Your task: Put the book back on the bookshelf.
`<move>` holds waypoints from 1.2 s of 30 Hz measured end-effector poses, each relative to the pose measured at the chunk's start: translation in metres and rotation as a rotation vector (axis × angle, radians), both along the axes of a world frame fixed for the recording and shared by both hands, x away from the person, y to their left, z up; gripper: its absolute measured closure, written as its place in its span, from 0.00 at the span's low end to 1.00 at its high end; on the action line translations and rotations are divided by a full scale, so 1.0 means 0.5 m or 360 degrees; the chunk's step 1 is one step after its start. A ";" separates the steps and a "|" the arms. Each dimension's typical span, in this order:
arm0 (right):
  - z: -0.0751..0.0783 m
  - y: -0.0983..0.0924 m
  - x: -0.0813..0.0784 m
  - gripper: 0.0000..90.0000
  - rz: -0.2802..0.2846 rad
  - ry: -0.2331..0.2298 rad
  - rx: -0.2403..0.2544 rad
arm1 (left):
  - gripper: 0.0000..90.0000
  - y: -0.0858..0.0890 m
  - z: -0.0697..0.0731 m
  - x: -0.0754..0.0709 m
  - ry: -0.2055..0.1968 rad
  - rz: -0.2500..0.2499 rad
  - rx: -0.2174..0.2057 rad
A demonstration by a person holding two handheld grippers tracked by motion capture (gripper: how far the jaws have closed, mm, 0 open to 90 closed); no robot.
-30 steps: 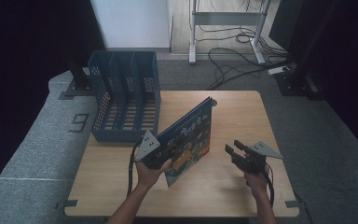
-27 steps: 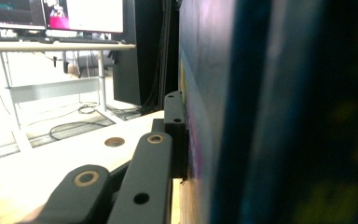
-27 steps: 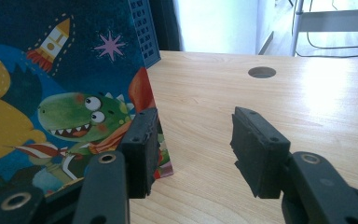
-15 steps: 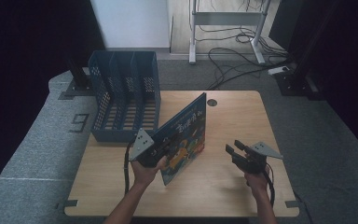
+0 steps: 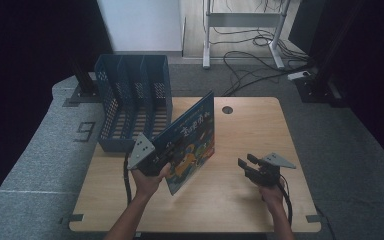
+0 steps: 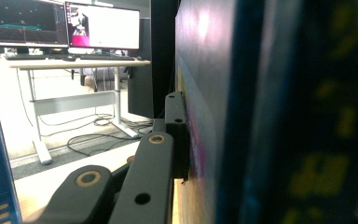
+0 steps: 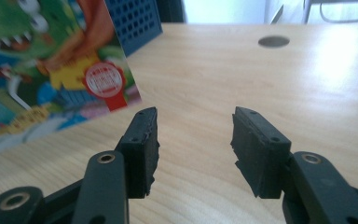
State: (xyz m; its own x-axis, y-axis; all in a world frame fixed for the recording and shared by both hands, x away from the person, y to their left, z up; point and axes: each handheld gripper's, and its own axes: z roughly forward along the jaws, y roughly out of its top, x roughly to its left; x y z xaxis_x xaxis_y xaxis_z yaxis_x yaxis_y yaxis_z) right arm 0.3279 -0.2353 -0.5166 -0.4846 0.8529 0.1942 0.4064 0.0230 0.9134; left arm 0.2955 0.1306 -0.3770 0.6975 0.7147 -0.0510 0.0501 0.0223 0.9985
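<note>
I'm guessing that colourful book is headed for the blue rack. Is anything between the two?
Nothing visible. The book, clamped in the left gripper, is tilted up right beside the blue rack, whose slots look empty. The right gripper waits apart, open.

A lab or office workroom set up for recording

A wooden tabletop with a cable hole stands on grey carpet tiles; loose cables sprawl over the floor at the upper middle of the high view beside a white desk frame, and at the upper left of the left gripper view two lit monitors sit on a height-adjustable desk
</note>
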 end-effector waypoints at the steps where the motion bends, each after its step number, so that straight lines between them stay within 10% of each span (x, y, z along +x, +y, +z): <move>1: -0.005 0.001 0.002 0.55 0.0008 0.0021 -0.0009 | 0.91 0.001 0.002 0.000 0.0000 0.0003 -0.0003; 13: -0.041 0.012 0.024 0.52 0.0033 0.0231 -0.0173 | 0.91 0.004 0.026 0.005 0.0019 0.0061 0.0025; 36: -0.073 0.012 0.032 0.50 0.0004 0.0327 -0.0415 | 0.91 0.020 0.069 0.001 0.0015 0.0171 0.0015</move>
